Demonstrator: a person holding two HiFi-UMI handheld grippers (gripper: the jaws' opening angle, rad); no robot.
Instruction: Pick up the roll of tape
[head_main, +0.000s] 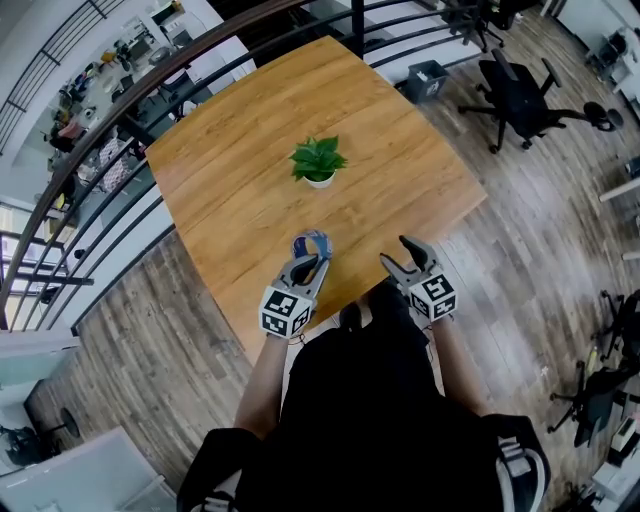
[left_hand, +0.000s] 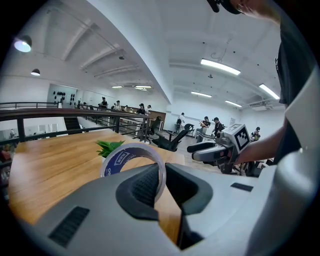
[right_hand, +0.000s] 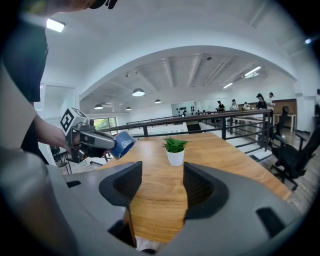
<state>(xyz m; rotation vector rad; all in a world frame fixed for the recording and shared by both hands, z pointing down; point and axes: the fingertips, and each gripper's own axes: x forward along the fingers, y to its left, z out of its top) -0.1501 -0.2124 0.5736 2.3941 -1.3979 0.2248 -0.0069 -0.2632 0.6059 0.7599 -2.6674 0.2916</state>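
Roll of tape (head_main: 312, 245): in the left gripper (head_main: 311, 262), at the near edge of the table (head_main: 250, 180), and apparently lifted clear of the wood.
Which way from the fingers: none left to cover, since the roll sits right at the left fingertips. From the right gripper (head_main: 395, 252) it lies off to the left, near but apart.
Roll's axis: the ring faces back toward the left gripper's camera, so its hole seems to run roughly along the direction the fingers point.
Left fingers (left_hand: 142, 187): narrow, pinched on the ring's wall. One finger reaches into the hole and the other presses from outside.
Right fingers (right_hand: 200, 187): wide apart, with nothing between them. Only bare table and the small potted plant (right_hand: 175, 151) show beyond.
Nearer hand: the left, which already has the roll. The right hovers beside it, unused.
Plant and roll: well apart, with the plant (head_main: 318, 160) at mid-table, beyond the roll.
Step in hand: the pick-up looks all but done, so the grip only needs holding.
Risk: a pinch on one thin wall could let the ring swing or slip.
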